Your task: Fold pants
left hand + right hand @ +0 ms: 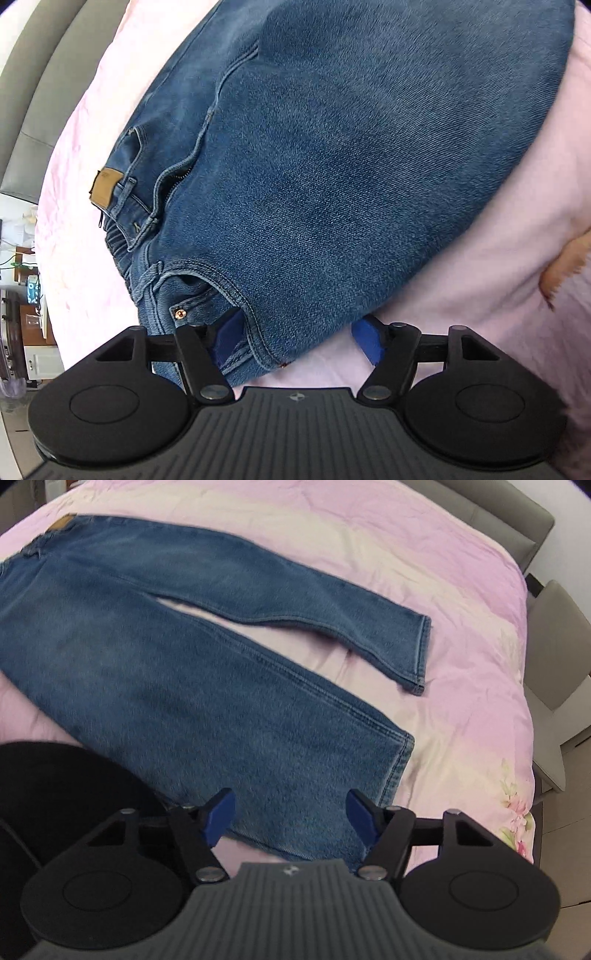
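Blue jeans point(177, 672) lie spread flat on a pink bed cover point(461, 635), filling left + centre of the right wrist view. Two legs splay apart toward the right: the far leg ends in a hem at centre right, the near leg's hem sits lower, just above the gripper. Tan waistband patch point(61, 523) at upper left of that frame.

Right gripper point(291, 819), bottom centre: jaws apart, blue pads point(221, 818) on either side of the near leg's lower edge. Denim lies betw. them but the pads aren't pressing it, so open, no grip.

Left wrist view: waist end of the jeans fills most of the frame. Tan patch at centre left, open zip point(173, 177) beside it, copper rivet point(180, 314) at lower left by the front pocket. Left gripper point(301, 338), bottom centre, also stands wide; its left pad point(227, 334) is partly tucked behind the pocket-side edge of the denim, right pad over bare pink cover. Whether the left pad touches cloth: can't tell. No clamp seen.

Grey padded headboard point(44, 92) at upper left of the left view; part of a hand point(565, 266) at right edge.
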`<action>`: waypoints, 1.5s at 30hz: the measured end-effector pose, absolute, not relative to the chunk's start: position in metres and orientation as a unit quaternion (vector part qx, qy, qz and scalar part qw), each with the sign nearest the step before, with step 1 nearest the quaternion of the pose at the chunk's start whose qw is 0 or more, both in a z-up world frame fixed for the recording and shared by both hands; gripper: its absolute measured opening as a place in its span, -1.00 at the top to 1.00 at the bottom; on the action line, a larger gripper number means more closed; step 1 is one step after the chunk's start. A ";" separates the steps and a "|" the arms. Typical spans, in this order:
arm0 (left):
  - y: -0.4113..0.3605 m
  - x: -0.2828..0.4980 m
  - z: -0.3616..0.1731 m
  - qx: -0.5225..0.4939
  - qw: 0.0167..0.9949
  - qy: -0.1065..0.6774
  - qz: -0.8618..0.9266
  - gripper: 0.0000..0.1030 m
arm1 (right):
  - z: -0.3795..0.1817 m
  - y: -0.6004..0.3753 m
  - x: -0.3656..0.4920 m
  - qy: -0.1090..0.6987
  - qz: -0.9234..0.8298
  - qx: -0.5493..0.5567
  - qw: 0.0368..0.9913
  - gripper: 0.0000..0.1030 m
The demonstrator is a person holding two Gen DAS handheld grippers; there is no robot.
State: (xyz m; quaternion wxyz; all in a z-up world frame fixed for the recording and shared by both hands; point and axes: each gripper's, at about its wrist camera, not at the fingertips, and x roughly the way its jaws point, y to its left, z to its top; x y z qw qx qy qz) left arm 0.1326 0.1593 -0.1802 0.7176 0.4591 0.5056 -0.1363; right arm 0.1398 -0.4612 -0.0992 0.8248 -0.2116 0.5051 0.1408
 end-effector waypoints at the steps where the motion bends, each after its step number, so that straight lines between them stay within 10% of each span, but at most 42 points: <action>1: 0.158 0.133 -0.183 0.462 0.717 0.505 -0.134 -0.56 | -0.103 -0.464 0.140 0.510 0.150 -0.222 0.818 -0.23; 9: 0.146 0.142 -0.190 0.468 0.717 0.509 -0.091 -0.52 | -0.149 -0.468 0.143 0.544 0.212 -0.280 0.762 -0.26; 13: 0.152 0.145 -0.183 0.427 0.746 0.508 -0.056 -0.09 | -0.169 -0.471 0.135 0.536 0.201 -0.281 0.770 -0.22; 18: 0.156 0.136 -0.160 0.383 0.792 0.474 -0.025 0.26 | -0.163 -0.463 0.118 0.505 0.175 -0.299 0.791 0.63; 27: 0.157 0.149 -0.063 0.276 0.876 0.392 0.057 0.40 | -0.053 -0.459 0.124 0.359 0.065 -0.254 0.896 1.00; 35: 0.160 0.156 -0.015 0.241 0.893 0.374 0.062 0.43 | 0.057 -0.490 0.110 0.266 -0.027 -0.163 0.949 1.00; 40: 0.159 0.160 -0.038 0.255 0.879 0.399 0.061 0.43 | 0.011 -0.485 0.123 0.358 0.049 -0.206 0.909 1.00; 45: 0.161 0.157 -0.049 0.264 0.869 0.414 0.055 0.44 | -0.072 -0.465 0.136 0.440 0.129 -0.289 0.841 0.10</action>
